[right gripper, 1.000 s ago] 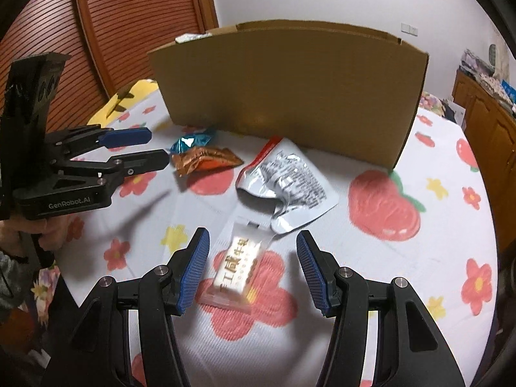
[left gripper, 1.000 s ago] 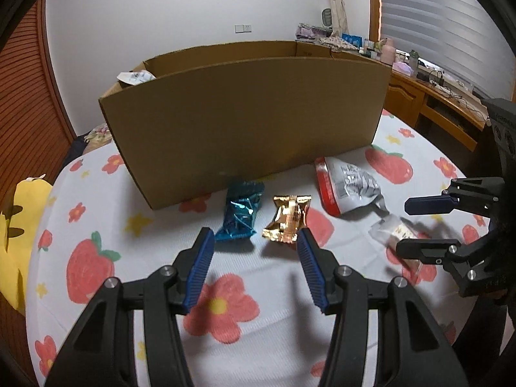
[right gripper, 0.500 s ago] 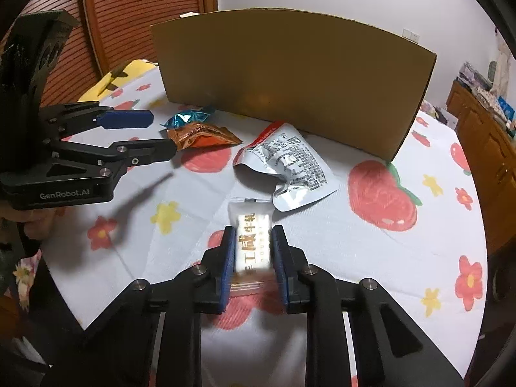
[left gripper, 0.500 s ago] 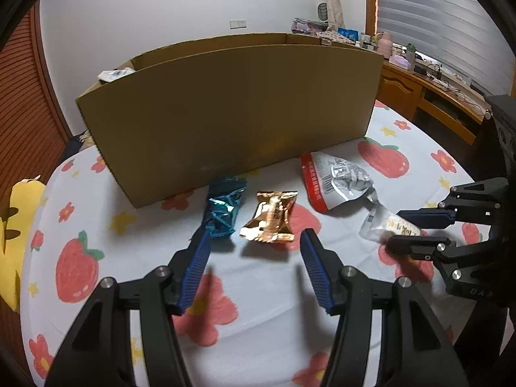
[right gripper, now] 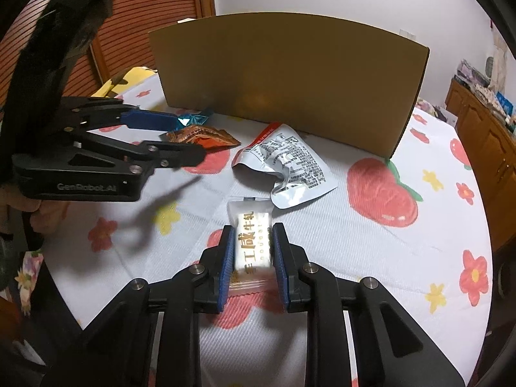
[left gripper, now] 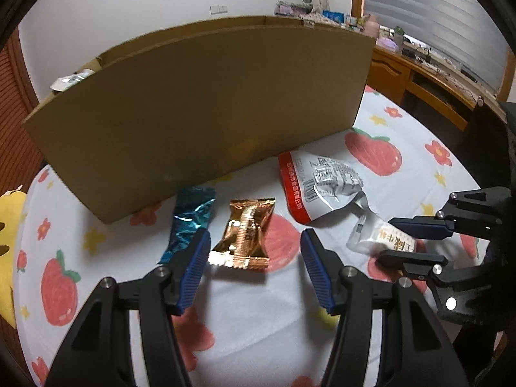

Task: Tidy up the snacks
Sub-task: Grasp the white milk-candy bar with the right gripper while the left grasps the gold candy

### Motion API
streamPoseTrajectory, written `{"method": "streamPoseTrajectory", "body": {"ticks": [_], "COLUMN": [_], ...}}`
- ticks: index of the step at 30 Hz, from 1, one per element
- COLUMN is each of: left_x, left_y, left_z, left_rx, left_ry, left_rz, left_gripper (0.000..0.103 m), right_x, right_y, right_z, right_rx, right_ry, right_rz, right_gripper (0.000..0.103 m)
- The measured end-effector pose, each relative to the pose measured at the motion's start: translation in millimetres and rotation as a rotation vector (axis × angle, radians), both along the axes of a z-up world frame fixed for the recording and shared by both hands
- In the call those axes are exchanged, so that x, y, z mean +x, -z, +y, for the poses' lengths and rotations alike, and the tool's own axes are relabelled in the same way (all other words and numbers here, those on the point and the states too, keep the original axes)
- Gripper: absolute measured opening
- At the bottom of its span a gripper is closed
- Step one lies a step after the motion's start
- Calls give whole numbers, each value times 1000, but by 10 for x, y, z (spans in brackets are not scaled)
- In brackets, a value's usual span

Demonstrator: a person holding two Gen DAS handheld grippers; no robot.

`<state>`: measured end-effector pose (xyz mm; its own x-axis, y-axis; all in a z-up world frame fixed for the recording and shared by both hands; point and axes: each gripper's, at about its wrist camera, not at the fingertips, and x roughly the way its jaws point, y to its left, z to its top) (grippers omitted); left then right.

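Right claw (right gripper: 252, 251) clenched on the white nougat packet (right gripper: 252, 242), which lies on the counter (right gripper: 371, 258) at 6 o'clock from the silver pouch (right gripper: 290, 167). Left claw (left gripper: 254, 258) released, jaws apart around the near end of the gold wrapper (left gripper: 246, 235); pads not touching it. Blue wrapper (left gripper: 190, 219) just at 9 o'clock of gold. Cardboard box (left gripper: 200, 109) stands at 12 o'clock behind all snacks.

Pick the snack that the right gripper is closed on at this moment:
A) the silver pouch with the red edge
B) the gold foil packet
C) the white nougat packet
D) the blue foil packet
C: in the right wrist view the right gripper has both pads pressed against the sides of the white nougat packet, while the other three snacks lie apart on the tablecloth.
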<state>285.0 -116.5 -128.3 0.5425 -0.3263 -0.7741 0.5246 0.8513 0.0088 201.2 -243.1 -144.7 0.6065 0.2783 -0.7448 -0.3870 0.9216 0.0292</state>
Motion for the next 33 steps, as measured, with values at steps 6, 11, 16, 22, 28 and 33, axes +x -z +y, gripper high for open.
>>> {"method": "streamPoseTrajectory", "body": {"ticks": [6, 11, 16, 22, 28, 33], "left_x": [96, 204, 296, 325, 317, 283], "left_y": [36, -6, -38, -52, 23, 38], "left_z": [-31, 51, 81, 32, 26, 63], "left_rx": [-4, -57, -85, -61, -18, -26], "left_ry": [-1, -18, -21, 9, -5, -9], "left_rz": [31, 64, 96, 107, 109, 107], "left_gripper": [58, 58, 58, 41, 34, 28], "right_x": [-14, -21, -17, -22, -21, -21], "right_y": [5, 2, -1, -3, -2, -1], "right_z": [3, -1, -4, -9, -15, -8], "right_rx": [-1, 3, 5, 6, 8, 4], "right_ry": [2, 0, 0, -1, 0, 0], "right_rz": [-6, -7, -4, -5, -6, -8], "right_gripper": [21, 21, 21, 21, 21, 21]}}
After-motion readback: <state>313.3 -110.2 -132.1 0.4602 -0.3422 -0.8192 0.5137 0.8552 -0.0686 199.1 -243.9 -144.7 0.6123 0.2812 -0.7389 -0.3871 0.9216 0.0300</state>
